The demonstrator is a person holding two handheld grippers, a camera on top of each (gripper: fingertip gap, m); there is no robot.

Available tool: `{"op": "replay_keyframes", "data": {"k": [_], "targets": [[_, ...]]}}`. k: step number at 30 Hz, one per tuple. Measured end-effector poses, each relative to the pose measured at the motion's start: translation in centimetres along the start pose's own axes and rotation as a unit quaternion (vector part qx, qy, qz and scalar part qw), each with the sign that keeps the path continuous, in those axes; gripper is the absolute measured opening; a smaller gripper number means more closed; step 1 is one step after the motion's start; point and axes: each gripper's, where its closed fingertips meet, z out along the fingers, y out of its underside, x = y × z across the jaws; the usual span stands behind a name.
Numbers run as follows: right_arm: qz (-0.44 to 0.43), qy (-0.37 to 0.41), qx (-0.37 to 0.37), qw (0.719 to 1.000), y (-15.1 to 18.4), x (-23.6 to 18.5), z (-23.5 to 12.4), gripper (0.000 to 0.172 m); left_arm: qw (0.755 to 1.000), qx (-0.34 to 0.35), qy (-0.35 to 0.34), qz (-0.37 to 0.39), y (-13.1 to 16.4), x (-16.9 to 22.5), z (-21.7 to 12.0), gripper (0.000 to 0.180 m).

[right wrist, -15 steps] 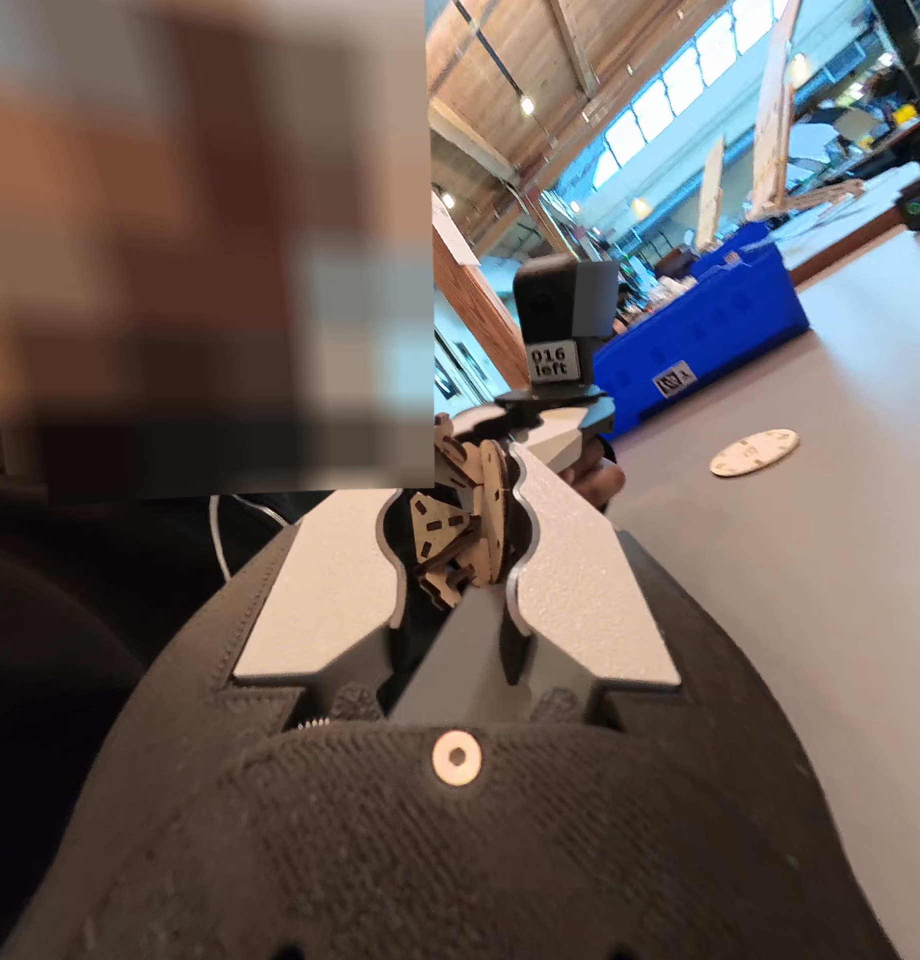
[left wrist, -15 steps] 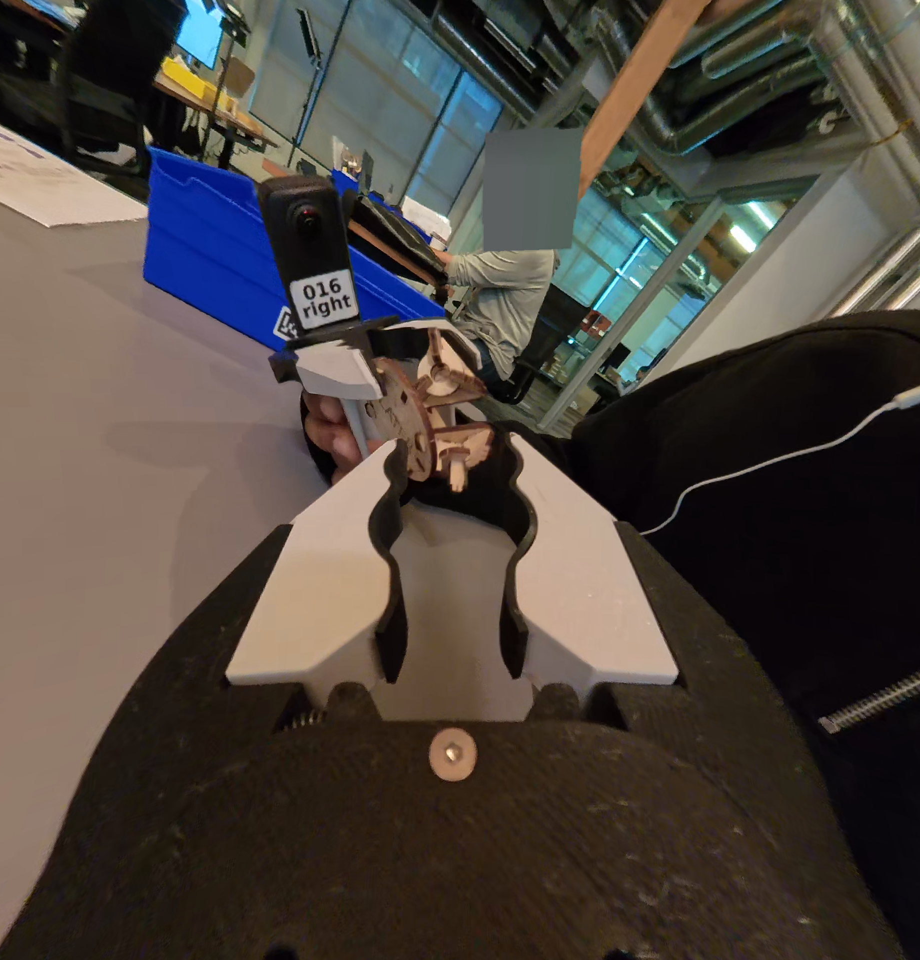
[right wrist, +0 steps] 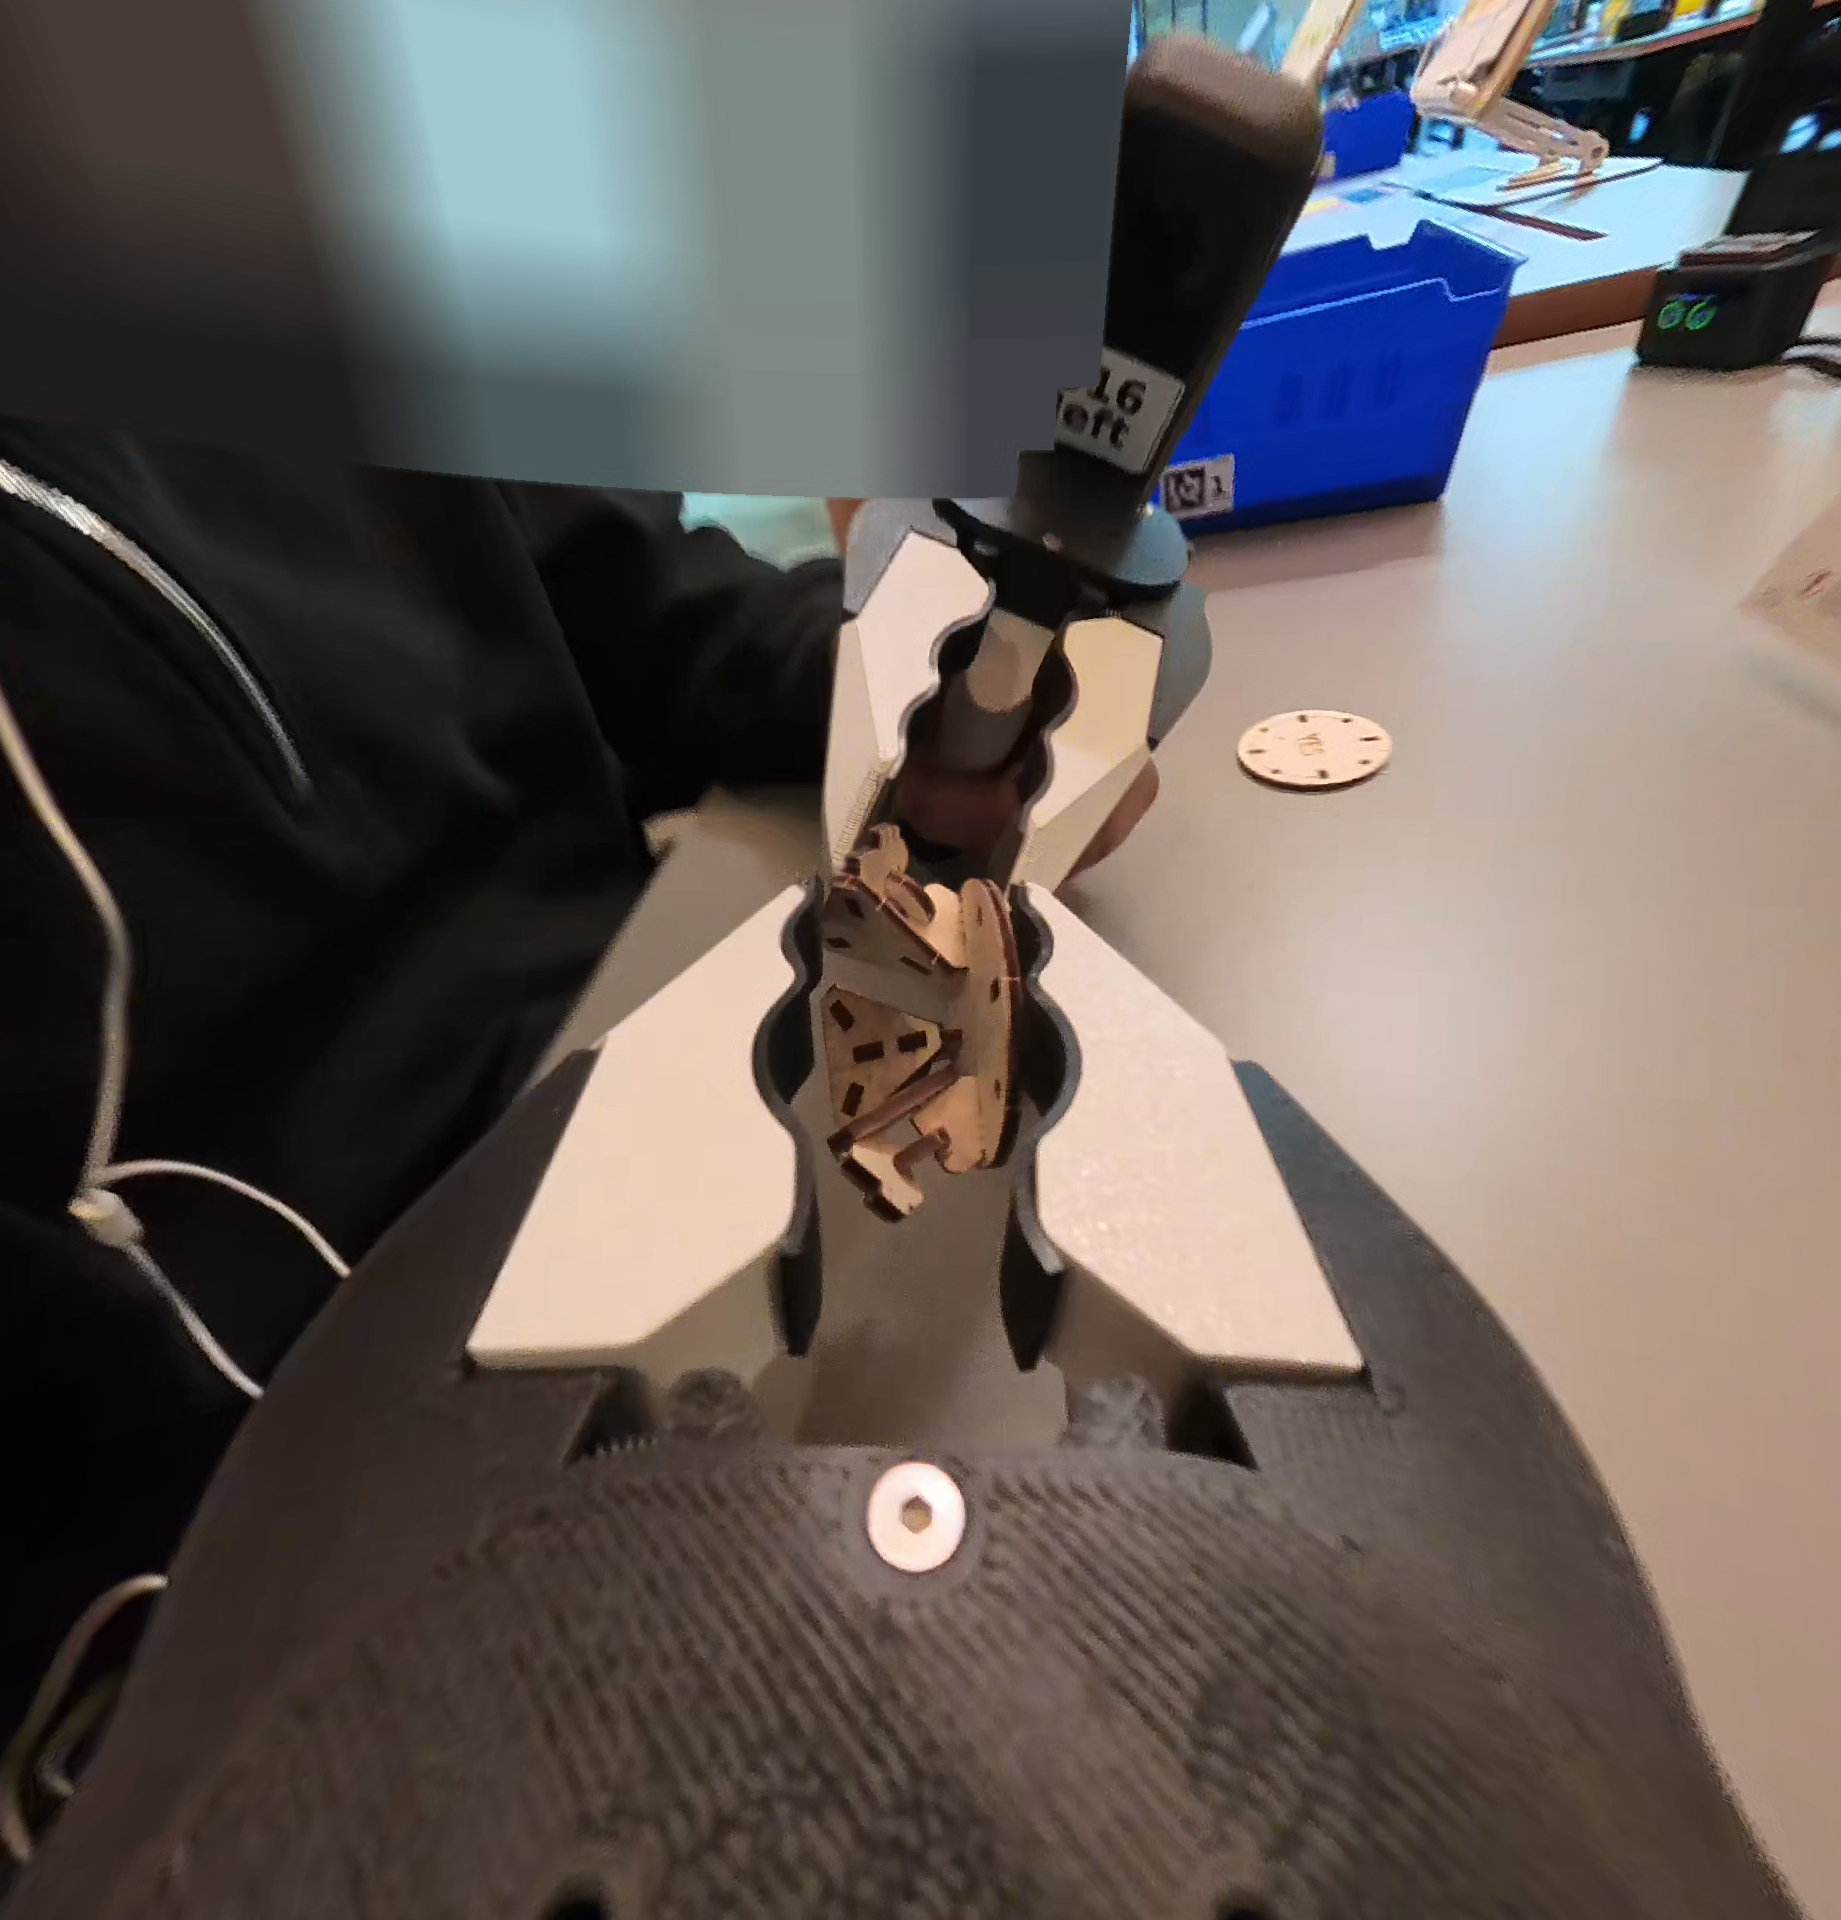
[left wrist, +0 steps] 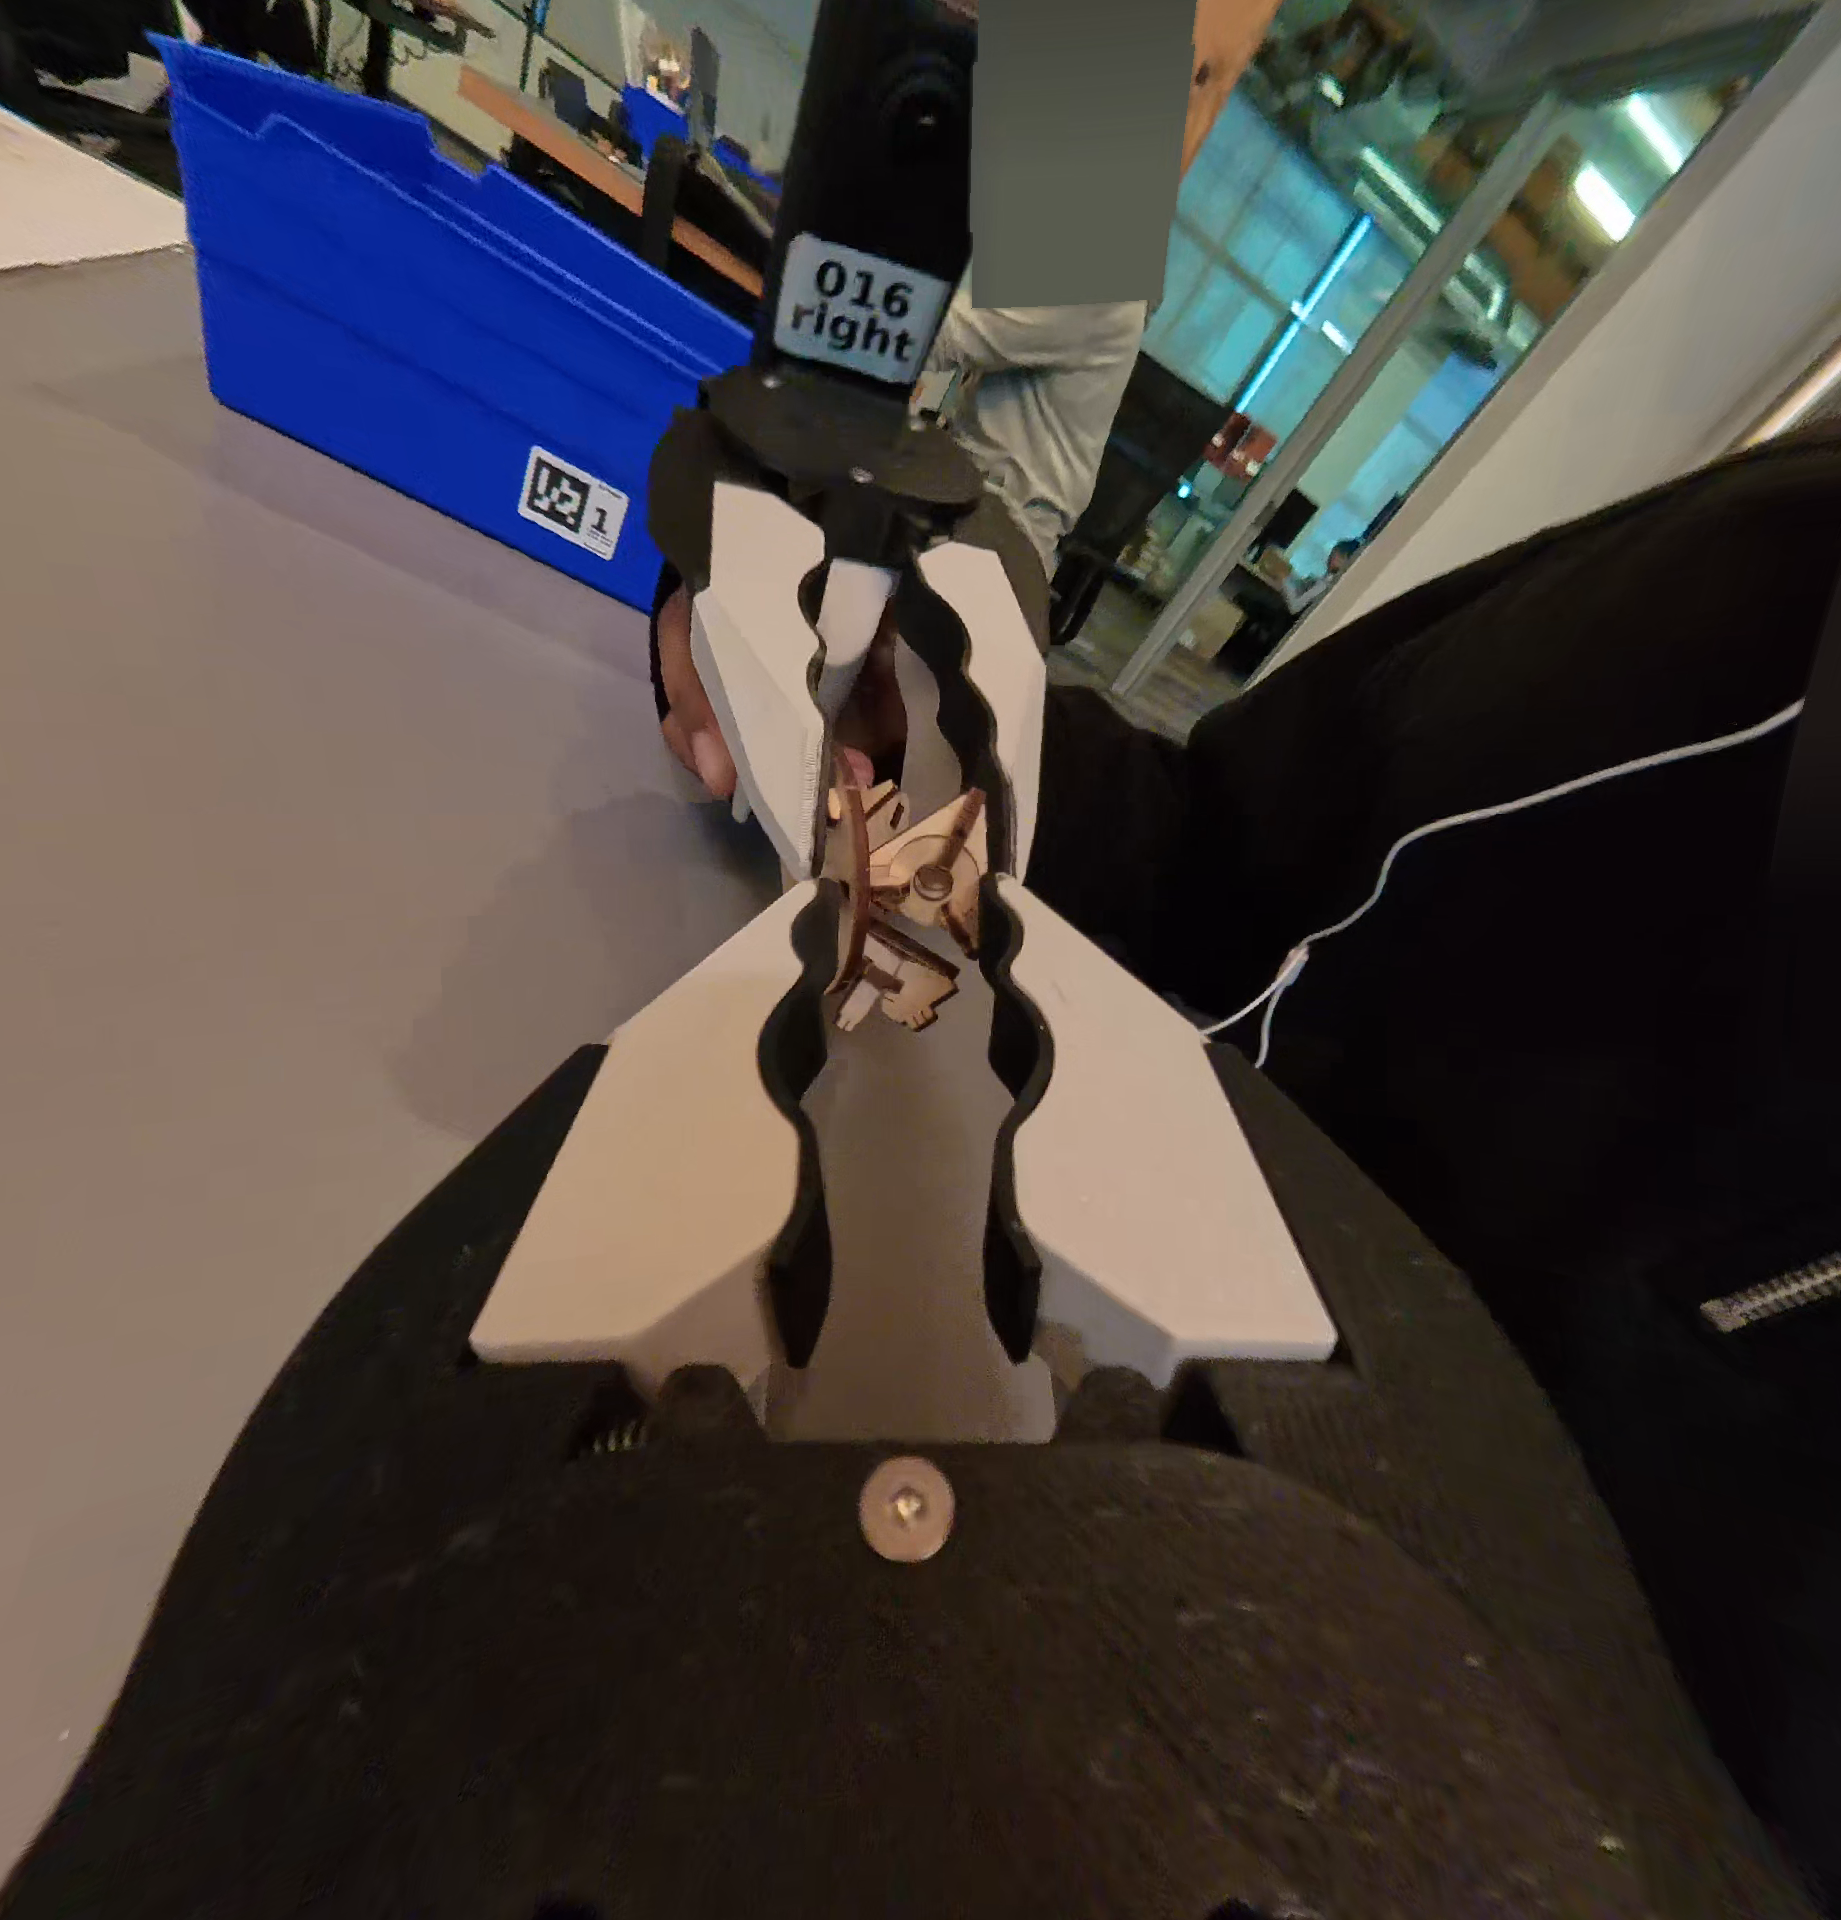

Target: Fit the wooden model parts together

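In our right gripper (right wrist: 916, 935) we hold a small wooden model (right wrist: 921, 1049) made of thin cut plywood bits. Its round disc (right wrist: 989, 1039) stands on edge against the pad on the table side. Its flat slotted plates lean on the pad on the body side. Both pads press on it, so the fingers are partly closed around it.

Our left gripper (left wrist: 900, 894) comes from the other way, tip to tip with the right one. Its fingers (left wrist: 1009, 935) are also partly closed. The same wooden model sits between their tips. The dark edge of the disc runs along one pad and a wooden corner meets the other pad. We cannot tell for sure how hard these pads press.

So the model hangs in the air between the two grippers, a little above the grey tabletop (right wrist: 1518, 1039) and close to its near edge, by our black jacket (right wrist: 376, 831). A thin white cable (left wrist: 1467, 831) runs over the jacket.

A bit farther on the tabletop lies one loose wooden disc (right wrist: 1314, 748), flat and well apart from the grippers. A hand (left wrist: 692, 727) shows behind the right gripper.

Farther back, a blue bin (left wrist: 428, 312) stands on the tabletop with a small sticker on its side. Near the far corner sits a small black box (right wrist: 1737, 301) with green lights. A sheet of paper (left wrist: 43, 197) lies by the far edge.
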Motion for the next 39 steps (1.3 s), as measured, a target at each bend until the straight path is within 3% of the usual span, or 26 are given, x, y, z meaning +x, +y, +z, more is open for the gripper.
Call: {"op": "replay_keyframes", "data": {"k": [4, 11, 16, 22, 31, 39], "targets": [[-0.059, 0.029, -0.032, 0.997, 0.2, -0.2, 0.2, 0.033, 0.998, -0.011, -0.015, 0.057, 0.3, 0.1, 0.1, 0.023], [-0.106, 0.049, -0.018, 0.993, -0.8, -0.6, 0.4, 0.035, 0.993, 0.017, -0.010, 0.113, -0.5, 0.8, -0.3, 0.023], [-0.112, 0.054, -0.020, 0.992, -0.9, -0.5, 0.3, 0.036, 0.992, 0.022, -0.011, 0.121, -0.5, 0.8, -0.4, 0.023], [-0.093, 0.058, -0.025, 0.994, -0.4, 0.1, -0.1, 0.054, 0.992, 0.059, 0.012, 0.114, -1.6, 1.6, -1.0, 0.023], [-0.150, 0.068, 0.003, 0.986, -1.6, -0.7, 0.0, 0.013, 0.991, 0.087, 0.071, 0.067, -2.2, 2.6, -1.4, 0.022], [-0.162, 0.085, -0.012, 0.983, -1.5, -0.7, -0.1, 0.011, 0.991, 0.088, 0.076, 0.059, -2.2, 2.5, -1.5, 0.023]]}}
